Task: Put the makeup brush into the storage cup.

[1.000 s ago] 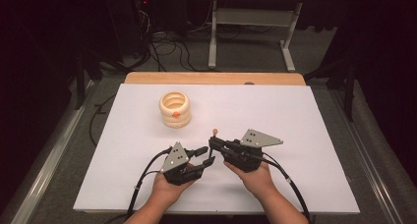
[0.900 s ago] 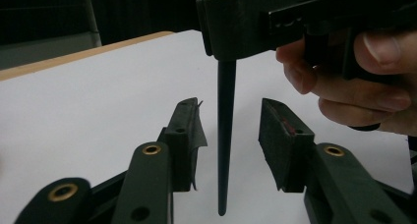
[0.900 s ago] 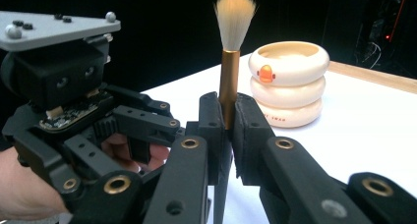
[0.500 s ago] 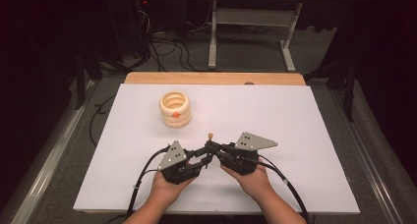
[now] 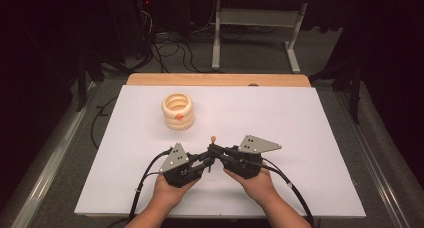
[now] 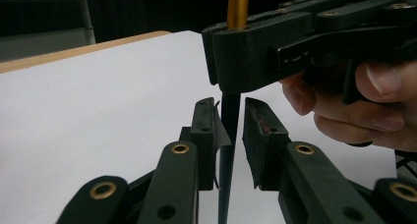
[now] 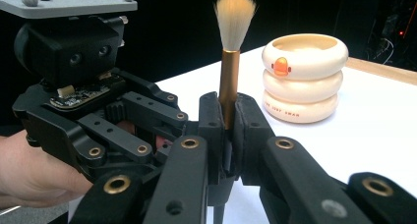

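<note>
- We see two hands at the near edge of a white table (image 5: 300, 118), each with a two-jaw gripper; the tips meet at the middle.
- Our right gripper (image 7: 227, 117) is clamped on a makeup brush (image 7: 230, 67), pinching its gold ferrule.
- Our left gripper (image 6: 230, 130) has just been closing: compared with a second ago its jaws have narrowed around the brush's dark lower handle, which stands between them. One pad looks to touch the handle; a sliver of gap shows at the other, so we judge the grip not yet firm.
- This suggests a handover, or a two-handed hold, is under way, with the brush still carried by the right.
- The brush stands upright, its long axis vertical, its pale bristles pointing up and its handle pointing down toward the table.
- A cream ringed holder (image 5: 177, 111) with an orange mark sits well apart, farther back and to the left.
</note>
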A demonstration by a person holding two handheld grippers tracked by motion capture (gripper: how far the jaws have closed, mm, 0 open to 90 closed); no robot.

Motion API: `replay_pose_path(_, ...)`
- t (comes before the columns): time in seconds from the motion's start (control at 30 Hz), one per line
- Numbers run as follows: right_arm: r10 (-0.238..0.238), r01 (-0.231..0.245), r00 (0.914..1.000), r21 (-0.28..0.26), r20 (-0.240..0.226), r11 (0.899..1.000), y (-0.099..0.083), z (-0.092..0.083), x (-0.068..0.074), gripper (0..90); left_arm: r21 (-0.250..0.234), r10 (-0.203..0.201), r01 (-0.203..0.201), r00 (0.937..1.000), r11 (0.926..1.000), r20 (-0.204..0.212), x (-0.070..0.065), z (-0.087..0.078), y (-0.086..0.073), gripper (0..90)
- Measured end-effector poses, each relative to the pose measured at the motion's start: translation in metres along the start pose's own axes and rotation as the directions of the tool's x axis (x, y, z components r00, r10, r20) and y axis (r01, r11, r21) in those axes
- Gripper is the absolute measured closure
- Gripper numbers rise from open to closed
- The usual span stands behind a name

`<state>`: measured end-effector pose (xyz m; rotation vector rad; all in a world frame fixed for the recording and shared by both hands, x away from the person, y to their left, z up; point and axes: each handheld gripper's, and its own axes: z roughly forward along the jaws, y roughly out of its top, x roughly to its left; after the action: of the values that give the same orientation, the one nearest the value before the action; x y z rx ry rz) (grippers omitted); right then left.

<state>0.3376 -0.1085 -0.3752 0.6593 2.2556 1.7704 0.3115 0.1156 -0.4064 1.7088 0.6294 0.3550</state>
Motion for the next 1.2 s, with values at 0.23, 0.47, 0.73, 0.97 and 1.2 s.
replay_pose_path(0.23, 0.007, -0.007, 1.0, 0.004, 0.001, 1.0, -0.0003, 0.0003, 0.0004, 86.3, -0.004, -0.003, 0.003, 1.0, 1.0, 0.002, 0.0004, -0.0013, 0.0002, 78.3)
replay_pose_path(0.47, 0.006, -0.006, 1.0, 0.002, -0.001, 1.0, -0.0003, 0.0003, 0.0, 86.3, -0.008, -0.001, 0.001, 1.0, 1.0, 0.005, 0.0005, -0.0017, -0.0001, 81.2)
replay_pose_path(0.73, 0.008, -0.008, 1.0, 0.001, -0.003, 1.0, -0.0005, 0.0006, -0.0001, 86.2, -0.007, -0.003, 0.003, 1.0, 1.0, 0.007, 0.001, -0.0021, -0.0001, 82.5)
replay_pose_path(0.97, 0.004, -0.004, 1.0, -0.003, -0.005, 1.0, -0.0007, 0.0006, -0.0001, 85.7, -0.007, -0.001, 0.001, 1.0, 1.0, 0.007, 0.0009, -0.0024, 0.0, 82.9)
replay_pose_path(1.2, 0.006, -0.006, 1.0, -0.006, -0.001, 1.0, -0.0006, 0.0003, 0.0001, 85.1, -0.01, 0.002, -0.002, 1.0, 0.9999, 0.006, 0.0009, -0.0026, 0.0002, 83.0)
